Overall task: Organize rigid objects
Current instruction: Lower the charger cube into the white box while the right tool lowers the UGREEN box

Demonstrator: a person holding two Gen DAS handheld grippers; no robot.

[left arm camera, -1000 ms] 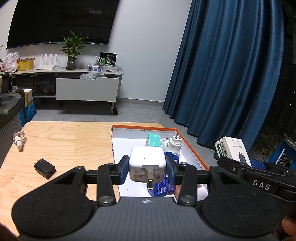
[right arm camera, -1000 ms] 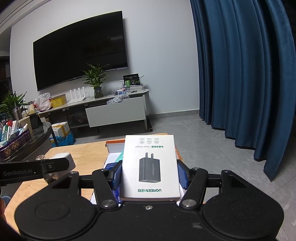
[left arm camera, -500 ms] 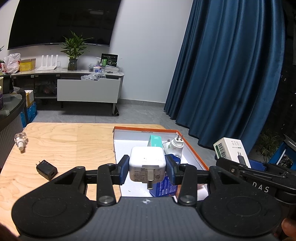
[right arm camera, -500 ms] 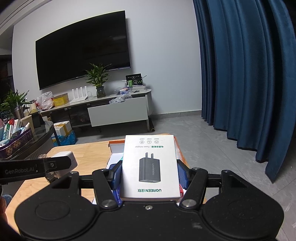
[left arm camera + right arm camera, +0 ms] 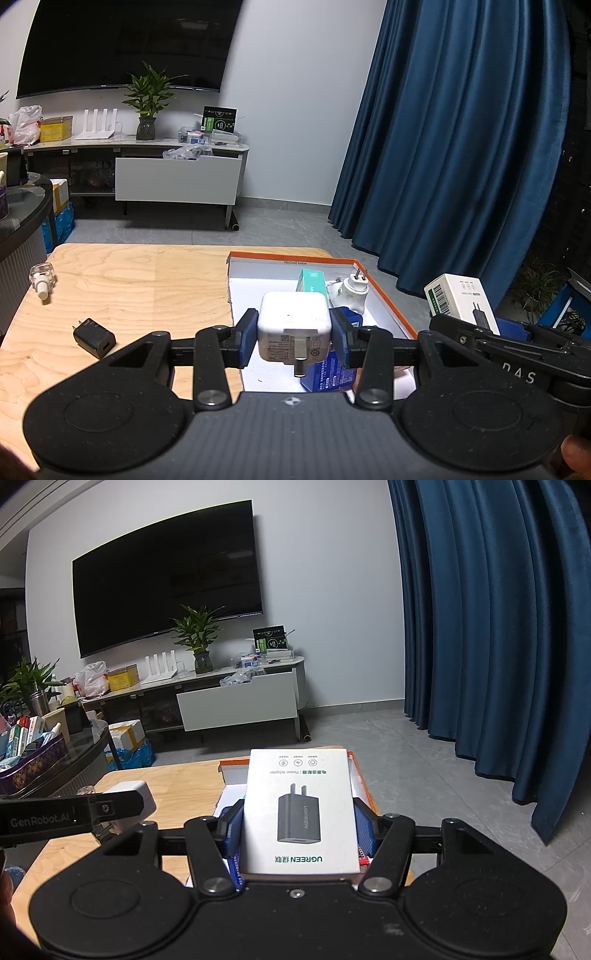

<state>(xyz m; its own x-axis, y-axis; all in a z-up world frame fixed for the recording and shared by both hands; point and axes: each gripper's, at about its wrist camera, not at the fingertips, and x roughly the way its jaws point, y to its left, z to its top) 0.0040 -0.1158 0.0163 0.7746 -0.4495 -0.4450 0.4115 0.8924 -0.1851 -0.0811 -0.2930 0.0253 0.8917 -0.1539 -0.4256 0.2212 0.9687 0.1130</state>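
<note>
left gripper is clamped on a white charger held over the orange-rimmed tray on the table, right gripper squeezes a ugreen box above that same tray, black charger sits loose on the wood

The left wrist camera sits just behind the left hand-held gripper, looking forward along its fingers and slightly down over the wooden counter from close range, toward the television wall and the blue curtain. The right wrist camera sits likewise behind the right hand-held gripper, placed further right and angled a little leftward at the same wall. Both views share the orange-rimmed box, the TV cabinet with its potted plant, and the curtain. Each camera catches the other gripper at its frame edge.
</note>
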